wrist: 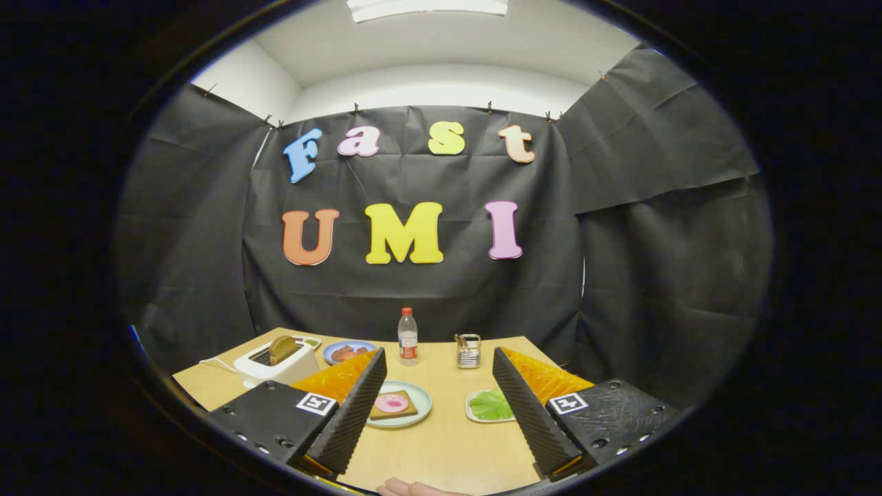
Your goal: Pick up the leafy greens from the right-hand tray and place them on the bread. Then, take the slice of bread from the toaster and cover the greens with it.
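I'm holding the gripper w/ fingers apart over the table; leafy greens lying flat far right, long axis running left-right; bread far left.

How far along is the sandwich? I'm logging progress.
Nothing looks done yet. The leafy greens lie in their tray; the bread on the plate carries just a pink slice. The tool is open, holding nothing. Still left: move the greens, then cover with the slice in the toaster.
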`<state>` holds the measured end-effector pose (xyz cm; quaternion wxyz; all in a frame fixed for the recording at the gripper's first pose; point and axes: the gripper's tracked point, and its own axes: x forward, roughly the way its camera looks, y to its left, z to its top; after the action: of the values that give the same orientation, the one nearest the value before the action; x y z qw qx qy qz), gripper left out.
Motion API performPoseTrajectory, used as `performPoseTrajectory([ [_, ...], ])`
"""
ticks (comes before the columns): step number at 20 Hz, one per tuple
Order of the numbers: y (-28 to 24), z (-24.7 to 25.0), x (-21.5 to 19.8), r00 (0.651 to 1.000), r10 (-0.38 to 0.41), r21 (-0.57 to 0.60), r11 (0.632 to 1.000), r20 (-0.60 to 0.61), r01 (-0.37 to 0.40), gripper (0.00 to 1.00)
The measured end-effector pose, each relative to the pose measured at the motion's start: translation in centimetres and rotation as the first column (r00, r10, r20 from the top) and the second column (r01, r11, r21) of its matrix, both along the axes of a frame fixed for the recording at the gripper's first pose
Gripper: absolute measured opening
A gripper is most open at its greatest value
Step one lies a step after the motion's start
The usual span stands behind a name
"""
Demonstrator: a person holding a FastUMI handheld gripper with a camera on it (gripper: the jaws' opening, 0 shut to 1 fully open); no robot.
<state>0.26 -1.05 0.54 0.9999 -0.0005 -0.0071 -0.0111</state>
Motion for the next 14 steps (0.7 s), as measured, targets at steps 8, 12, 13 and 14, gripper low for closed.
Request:
performPoseTrajectory([
  [8, -1.5, -0.1, 1.5, 1.0, -0.027, -0.022, 0.999, 0.003, 0.027, 0.96],
  [12, -3.9, -0.8, 4.3, 0.998, -0.05, -0.038, 0.998, -0.032, 0.049, 0.96],
  [13, -5.1, -1.1, 5.3, 0.997, -0.069, -0.037, 0.997, -0.042, 0.068, 0.96],
  [14, -6.2, -1.6, 6.4, 0.994, -0.091, -0.038, 0.995, -0.054, 0.089, 0.95],
])
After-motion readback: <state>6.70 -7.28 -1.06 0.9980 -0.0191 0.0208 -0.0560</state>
